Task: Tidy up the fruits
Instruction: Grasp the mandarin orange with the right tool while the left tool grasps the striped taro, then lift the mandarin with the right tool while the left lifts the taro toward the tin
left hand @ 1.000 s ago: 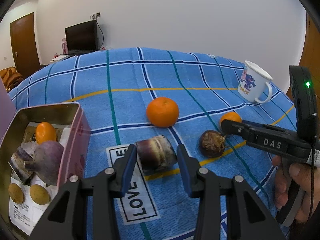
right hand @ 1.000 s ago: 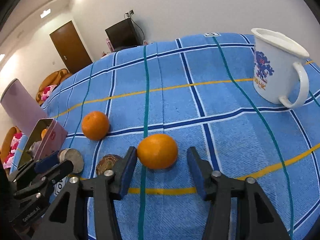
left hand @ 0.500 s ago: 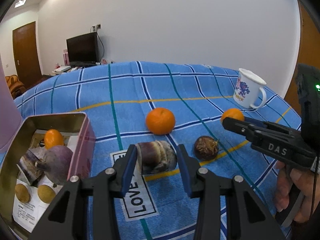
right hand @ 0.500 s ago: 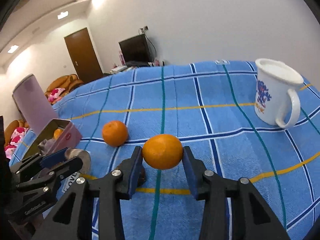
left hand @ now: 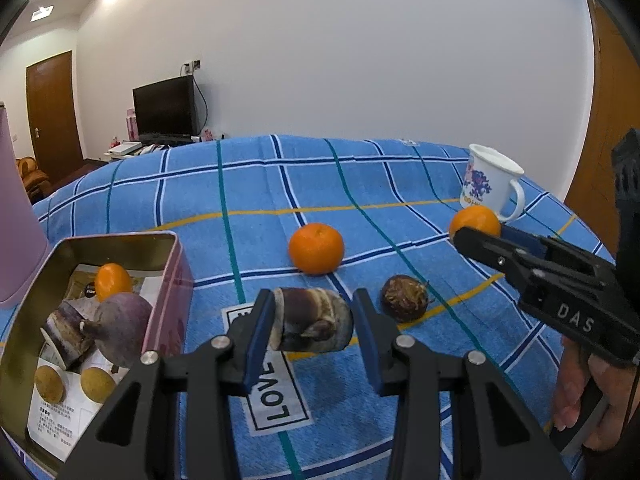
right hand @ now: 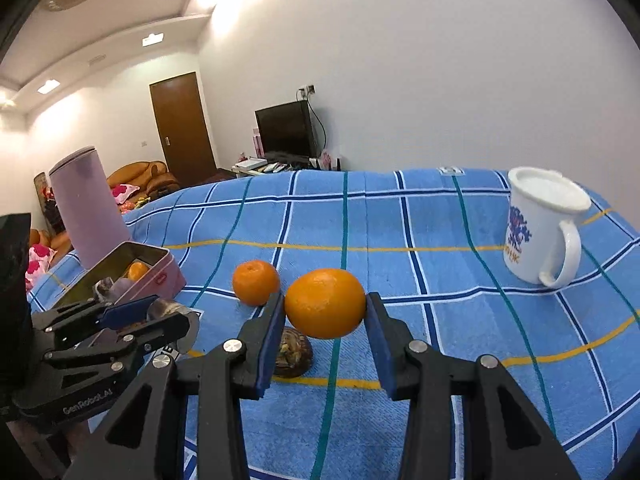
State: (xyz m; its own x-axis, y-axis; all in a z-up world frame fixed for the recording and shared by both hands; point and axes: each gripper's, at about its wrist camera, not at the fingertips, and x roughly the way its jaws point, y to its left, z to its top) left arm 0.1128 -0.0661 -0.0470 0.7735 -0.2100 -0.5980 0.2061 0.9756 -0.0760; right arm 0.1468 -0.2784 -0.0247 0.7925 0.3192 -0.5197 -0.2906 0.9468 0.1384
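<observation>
My left gripper (left hand: pixel 310 322) is shut on a brown, banded chunk of root (left hand: pixel 312 319) and holds it just above the blue checked cloth. An orange (right hand: pixel 325 303) hangs clear of the cloth with my right gripper (right hand: pixel 325 312) shut on it; in the left wrist view the same orange (left hand: pixel 474 220) shows at the tip of that gripper. A second orange (left hand: pixel 316 248) and a dark round passion fruit (left hand: pixel 405 298) lie on the cloth between the grippers. The pink tin (left hand: pixel 176 276) at the left holds a small orange, a purple root and several other pieces.
A white mug (right hand: pixel 540 228) with a blue print stands at the right on the cloth. A tall lilac canister (right hand: pixel 90 212) stands behind the tin. A "LOVE" label (left hand: pixel 276 396) is sewn on the cloth. A hand (left hand: pixel 584 392) grips the right tool.
Both grippers have closed on their pieces and lifted them off the cloth: the left one with the root chunk, the right one with the orange, which also rose and swung up.
</observation>
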